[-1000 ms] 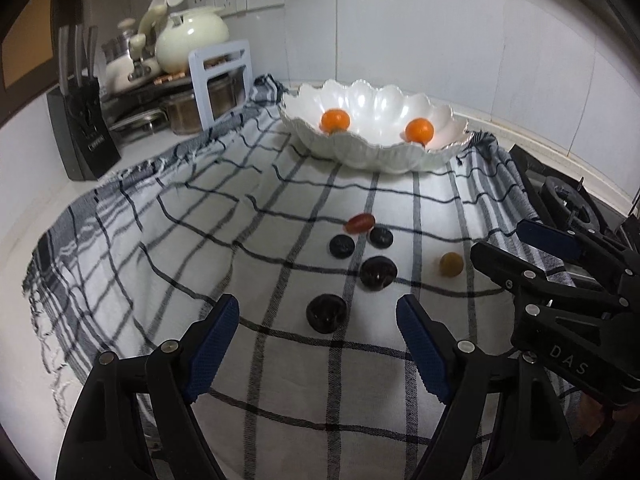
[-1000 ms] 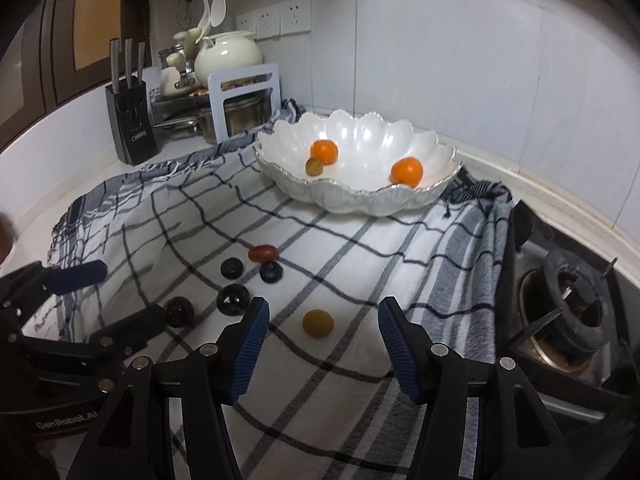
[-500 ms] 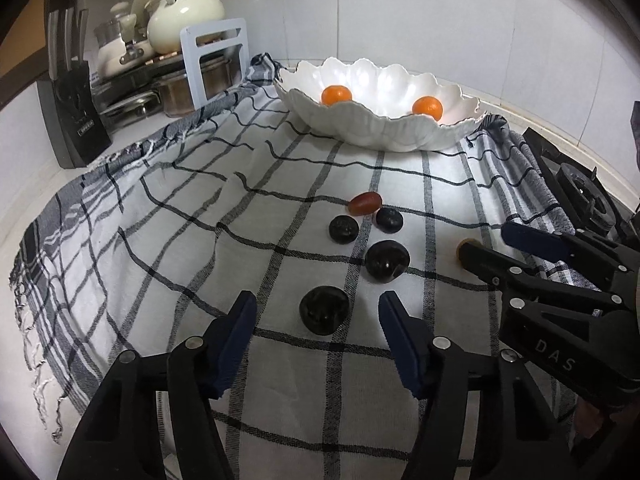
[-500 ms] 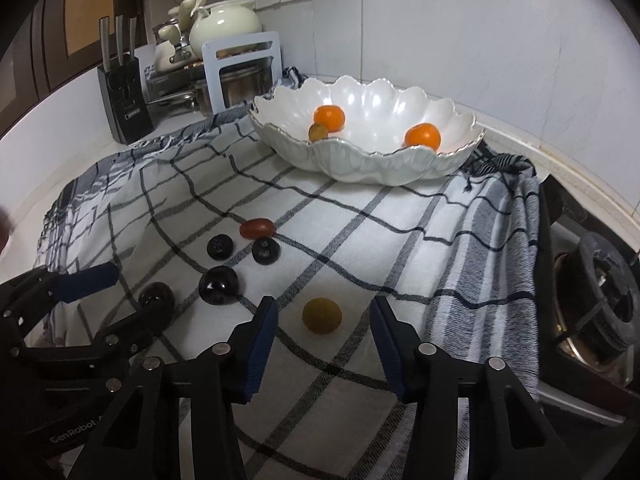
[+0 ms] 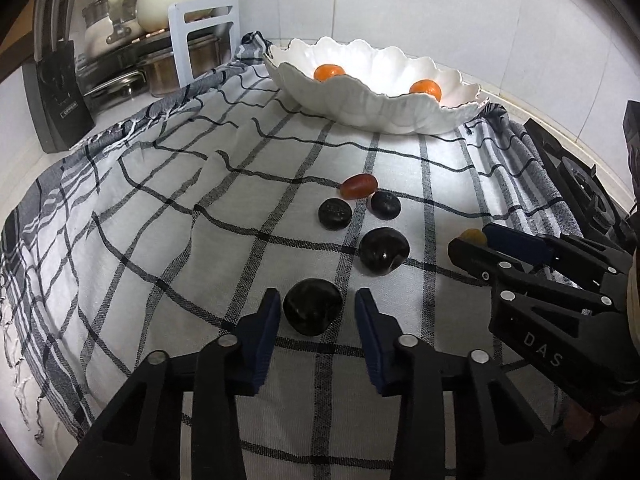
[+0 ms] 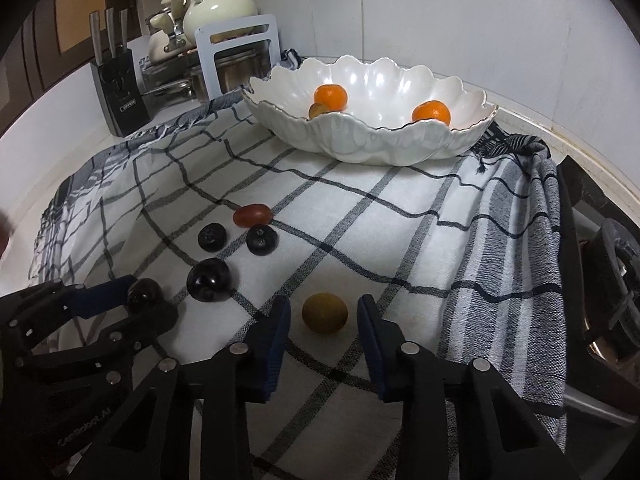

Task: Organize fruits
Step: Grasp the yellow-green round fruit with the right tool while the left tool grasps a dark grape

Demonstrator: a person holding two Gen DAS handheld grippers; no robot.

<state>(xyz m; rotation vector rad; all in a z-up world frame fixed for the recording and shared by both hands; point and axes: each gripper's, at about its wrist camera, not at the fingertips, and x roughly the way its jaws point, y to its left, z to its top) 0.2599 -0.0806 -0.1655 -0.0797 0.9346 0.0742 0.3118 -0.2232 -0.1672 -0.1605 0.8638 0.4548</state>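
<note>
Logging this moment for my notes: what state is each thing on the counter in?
Left claw: closing around the near dark plum, pads not touching.
Right claw: closing around the yellow-brown fruit, pads not touching.
White bowl: upright, two oranges and a small fruit inside.
Checked cloth: spread, wrinkled.

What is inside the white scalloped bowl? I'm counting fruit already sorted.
The white scalloped bowl holds two orange mandarins and one small olive-brown fruit. The near rim hides the bowl's floor, so more could lie there.
</note>
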